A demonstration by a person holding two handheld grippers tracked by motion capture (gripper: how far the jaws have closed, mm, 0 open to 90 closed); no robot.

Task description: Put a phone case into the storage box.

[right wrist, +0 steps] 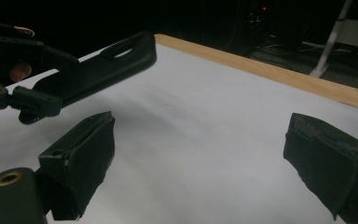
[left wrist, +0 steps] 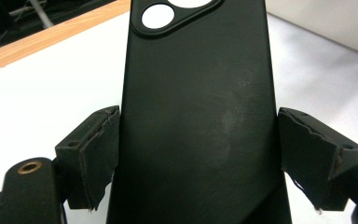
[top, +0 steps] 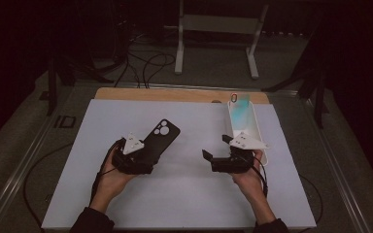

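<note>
Above the white table point(top: 126, 204), the left gripper point(top: 148, 150) pinches a black phone case point(top: 161, 136) by its edges; the right gripper point(top: 212, 156) gapes empty. A slight tilt could slip the smooth case free.

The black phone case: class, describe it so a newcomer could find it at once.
Start at the white table and look at its left half. There the left tool clamps the black phone case by its long edges. It is matt black with round camera cutouts, unlike the white phone lying at the right.

Matt black plastic phone case point(left wrist: 196, 116)
</note>
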